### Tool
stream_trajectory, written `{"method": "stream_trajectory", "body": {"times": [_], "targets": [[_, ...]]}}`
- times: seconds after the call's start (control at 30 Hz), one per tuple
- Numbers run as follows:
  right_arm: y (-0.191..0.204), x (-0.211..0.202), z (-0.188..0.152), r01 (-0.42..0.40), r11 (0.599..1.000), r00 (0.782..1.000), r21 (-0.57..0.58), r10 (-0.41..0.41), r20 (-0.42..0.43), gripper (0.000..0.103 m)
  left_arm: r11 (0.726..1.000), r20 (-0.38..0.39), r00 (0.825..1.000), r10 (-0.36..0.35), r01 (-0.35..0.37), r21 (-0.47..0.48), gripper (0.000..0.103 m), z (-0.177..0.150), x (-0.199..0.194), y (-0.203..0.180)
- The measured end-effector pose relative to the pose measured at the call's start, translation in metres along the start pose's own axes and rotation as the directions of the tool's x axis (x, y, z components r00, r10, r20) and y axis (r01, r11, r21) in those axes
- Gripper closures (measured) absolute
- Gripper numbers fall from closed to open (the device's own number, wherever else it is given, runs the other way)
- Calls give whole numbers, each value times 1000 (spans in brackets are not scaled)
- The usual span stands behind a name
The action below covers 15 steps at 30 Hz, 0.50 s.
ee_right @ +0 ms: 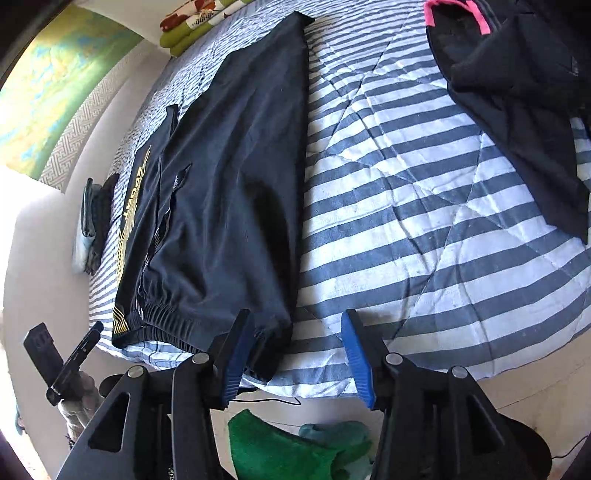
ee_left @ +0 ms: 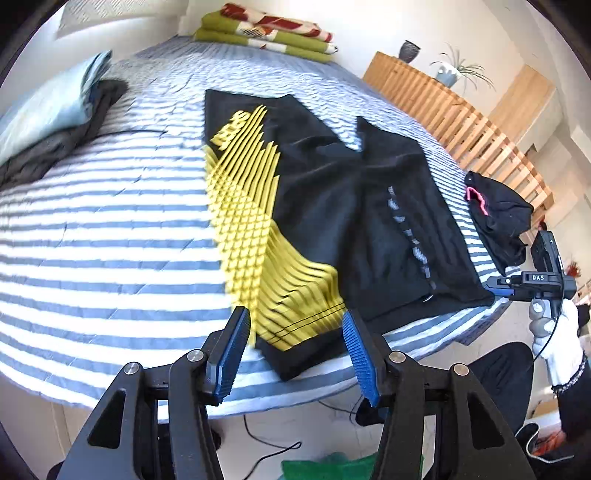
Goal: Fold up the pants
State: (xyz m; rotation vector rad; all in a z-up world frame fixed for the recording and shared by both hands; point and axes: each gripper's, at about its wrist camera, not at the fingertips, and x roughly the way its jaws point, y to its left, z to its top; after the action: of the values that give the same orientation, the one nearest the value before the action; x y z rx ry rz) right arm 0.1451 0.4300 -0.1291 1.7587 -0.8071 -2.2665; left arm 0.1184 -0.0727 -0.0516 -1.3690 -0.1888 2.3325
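Black pants with yellow print spread flat on striped bed, waistband at near edge, legs running away toward folded blankets. Thin sporty fabric, light, limp, probably a bit slick; no stiffness, so likely to sag and slide when lifted. Elastic waistband gathered and thicker, best pinch point; far hems next. Corner pinches at both ends of waistband advised, to keep layers together.

Left hand-held gripper roughly half open, nothing between pads, hovering just off yellow waistband corner. Right hand-held gripper also partly open, empty; left pad just beside black waistband corner, contact unclear. Second dark garment with pink trim lying apart on bed, not to be snagged.
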Motion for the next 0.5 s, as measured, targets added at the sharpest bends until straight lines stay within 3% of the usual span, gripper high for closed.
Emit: {"method": "stream_trajectory", "body": {"times": [0.17, 0.33, 0.37, 0.4, 0.43, 0.47, 0.5], "targets": [[25, 10, -3, 72, 994, 997, -81, -74, -25, 58, 1000, -51, 999, 8, -8, 9, 45, -9, 21, 4], [27, 9, -7, 60, 995, 997, -81, -64, -46, 58, 987, -28, 997, 76, -71, 143, 45, -26, 23, -15], [28, 9, -9, 67, 994, 996, -92, -71, -46, 58, 982, -25, 995, 101, -96, 162, 53, -29, 24, -18], [30, 8, -10, 80, 991, 995, -105, -85, -46, 58, 976, -28, 991, 134, -127, 177, 67, -29, 27, -21], [34, 12, -11, 97, 988, 994, -117, -102, -43, 60, 968, -29, 986, 163, -155, 196, 72, -29, 29, -22], [36, 12, -12, 111, 986, 993, -125, -116, -36, 64, 960, -23, 982, 187, -178, 217, 86, -29, 29, -26], [38, 13, -12, 115, 985, 992, -132, -121, -35, 79, 950, -12, 977, 213, -204, 238, 98, -28, 29, -28]]}}
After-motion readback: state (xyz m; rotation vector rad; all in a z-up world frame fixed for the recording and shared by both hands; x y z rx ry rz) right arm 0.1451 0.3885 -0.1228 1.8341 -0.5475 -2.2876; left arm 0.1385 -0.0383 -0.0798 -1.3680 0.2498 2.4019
